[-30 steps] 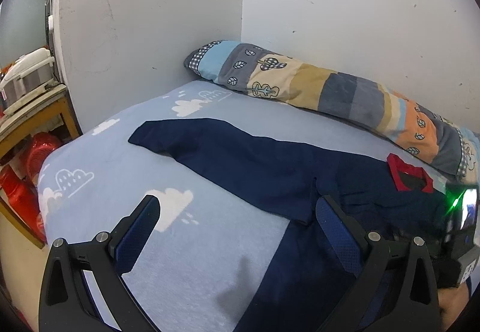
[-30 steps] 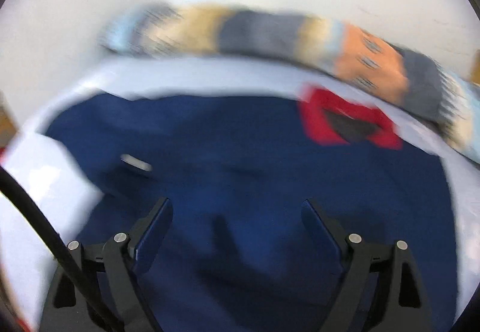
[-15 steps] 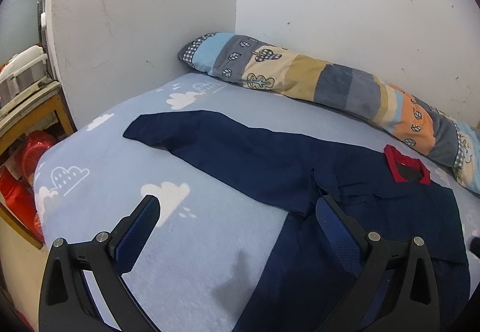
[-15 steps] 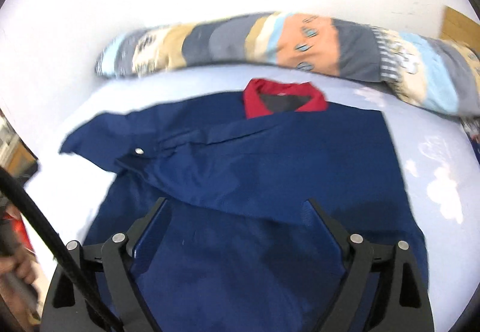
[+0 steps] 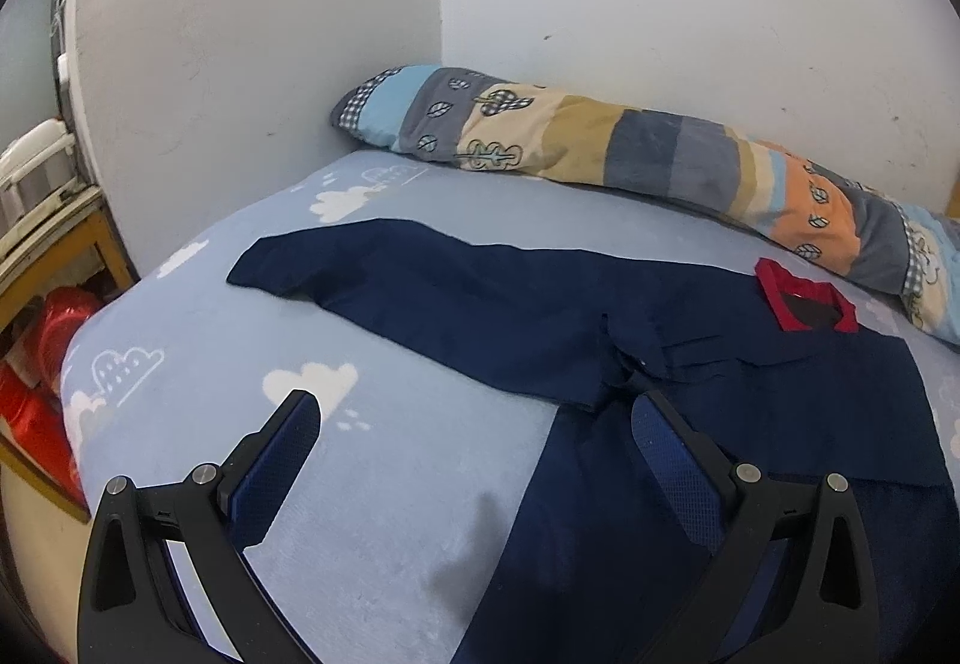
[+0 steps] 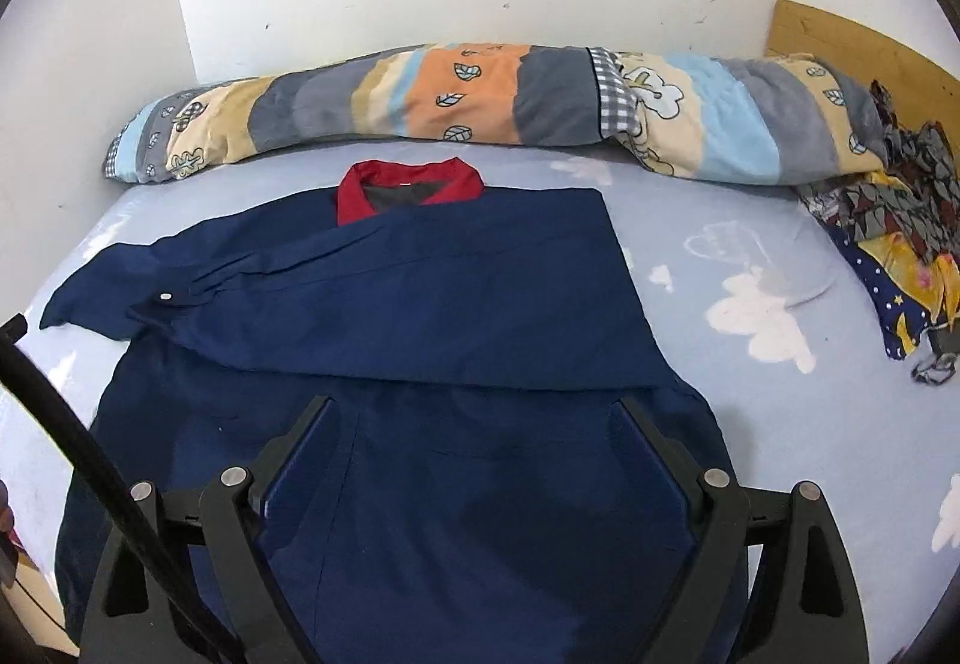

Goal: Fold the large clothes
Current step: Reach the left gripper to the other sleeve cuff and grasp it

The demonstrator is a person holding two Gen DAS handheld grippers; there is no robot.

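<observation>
A dark navy long-sleeved shirt (image 6: 420,304) with a red collar (image 6: 408,184) lies flat on the light blue cloud-print bed sheet (image 6: 750,316). Its right side and sleeve are folded across the chest, the buttoned cuff (image 6: 165,297) resting at the left. In the left wrist view the other sleeve (image 5: 420,292) stretches out toward the far left of the bed. My left gripper (image 5: 474,424) is open above the sheet, its right finger over the shirt's edge (image 5: 540,484). Above the shirt's lower half, my right gripper (image 6: 474,424) stands open with nothing held.
A long patchwork bolster (image 6: 480,106) lies along the back wall. A crumpled patterned garment (image 6: 888,244) sits at the right of the bed. At the left bed edge stand a wooden shelf (image 5: 72,244) and red bags (image 5: 42,364). A black cable (image 6: 90,454) crosses the right view.
The right gripper has pulled back and swung right, from a blurred close view of the chest to a steady view of the whole shirt. It has left the left wrist view. The left gripper barely moved.
</observation>
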